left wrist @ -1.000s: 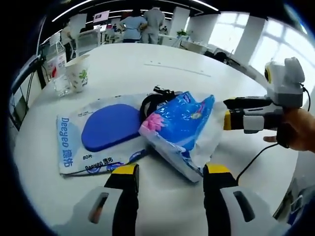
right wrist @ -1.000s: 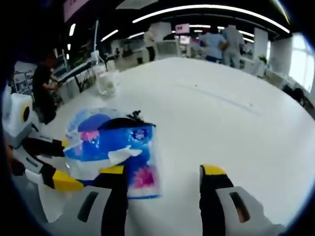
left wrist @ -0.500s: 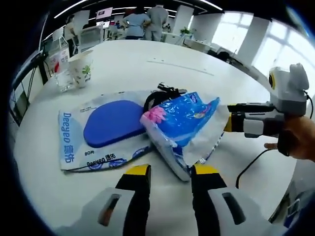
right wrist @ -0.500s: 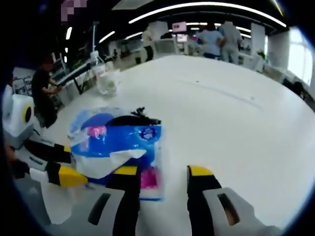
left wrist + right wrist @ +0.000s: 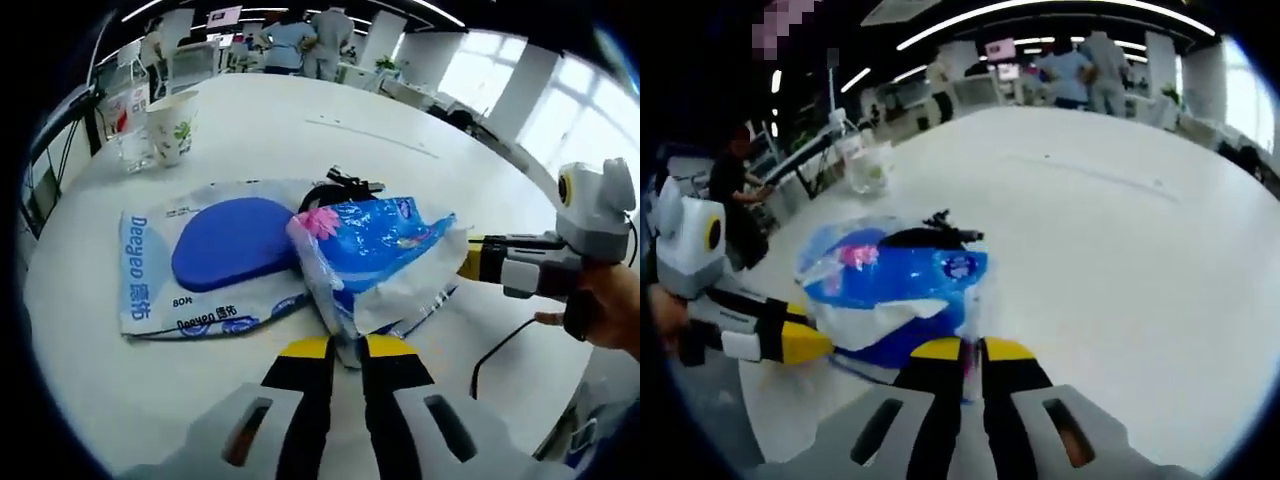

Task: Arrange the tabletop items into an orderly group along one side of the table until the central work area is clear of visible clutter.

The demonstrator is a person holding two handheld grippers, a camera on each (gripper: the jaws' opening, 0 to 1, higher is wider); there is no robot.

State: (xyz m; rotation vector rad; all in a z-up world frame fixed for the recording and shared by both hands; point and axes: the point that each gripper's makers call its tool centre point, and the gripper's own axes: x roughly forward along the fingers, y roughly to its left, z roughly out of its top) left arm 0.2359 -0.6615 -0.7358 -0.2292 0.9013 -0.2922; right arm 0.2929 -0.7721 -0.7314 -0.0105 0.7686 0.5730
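My left gripper (image 5: 345,350) and right gripper (image 5: 962,352) both pinch the blue tissue pack (image 5: 375,245) from opposite ends; the cup (image 5: 172,125) side lies beyond it.

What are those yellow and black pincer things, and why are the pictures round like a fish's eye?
Those are two tools that a person holds, one in each hand. Each hand-held gripper has a small round-lens camera on it, so each picture looks along its own two jaws. In the left gripper view, the left hand-held gripper pinches the edge of a blue tissue pack. In the right gripper view, the right hand-held gripper pinches the same pack from its other side. On the white table also lie a flat wipes pack with a blue lid, something black behind the packs, a paper cup and a clear glass.
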